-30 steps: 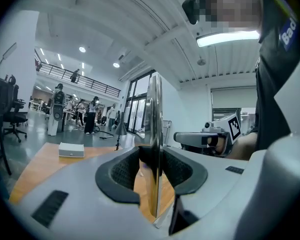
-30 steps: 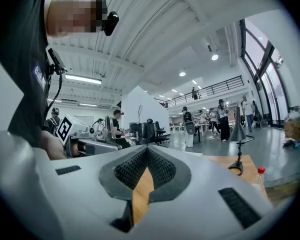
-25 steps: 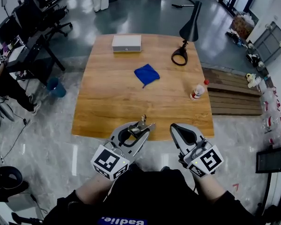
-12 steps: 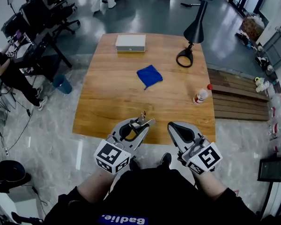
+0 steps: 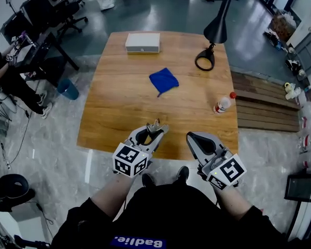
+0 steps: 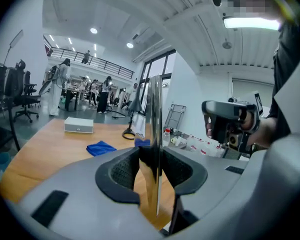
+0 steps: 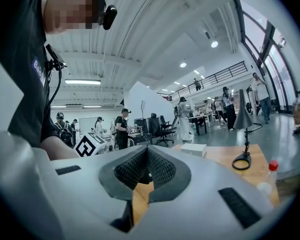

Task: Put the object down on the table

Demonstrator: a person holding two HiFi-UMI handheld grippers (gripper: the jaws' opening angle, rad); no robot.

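The left gripper (image 5: 154,134) is clamped on a thin shiny metal object (image 5: 156,127), the only such thing in sight. In the left gripper view the object (image 6: 155,134) stands edge-on between the two pads as a narrow upright strip, its long axis running top to bottom across the jaws. From the head view its tip juts out past the jaw tips toward the far side of the table (image 5: 119,108). The gripper hangs over the table's near edge, so the bare wood lies directly below and ahead of the object. Whether the object's lower end already meets the wood cannot be told. The coming move looks like a short drop and a release, and the left hand, already carrying the piece, is the one placed for it.

The right gripper (image 5: 194,138) sits just beside the left one over the same near edge. Its jaws are pressed together with nothing between them, as the right gripper view (image 7: 147,166) shows.

Beyond both grippers the table carries four things, one of each: a white box (image 5: 142,42) at the far edge, a blue cloth (image 5: 164,80) near the middle, a black lamp (image 5: 210,40) at the far right corner, and a red-capped bottle (image 5: 223,104) lying by the right edge, all well apart from the landing spot
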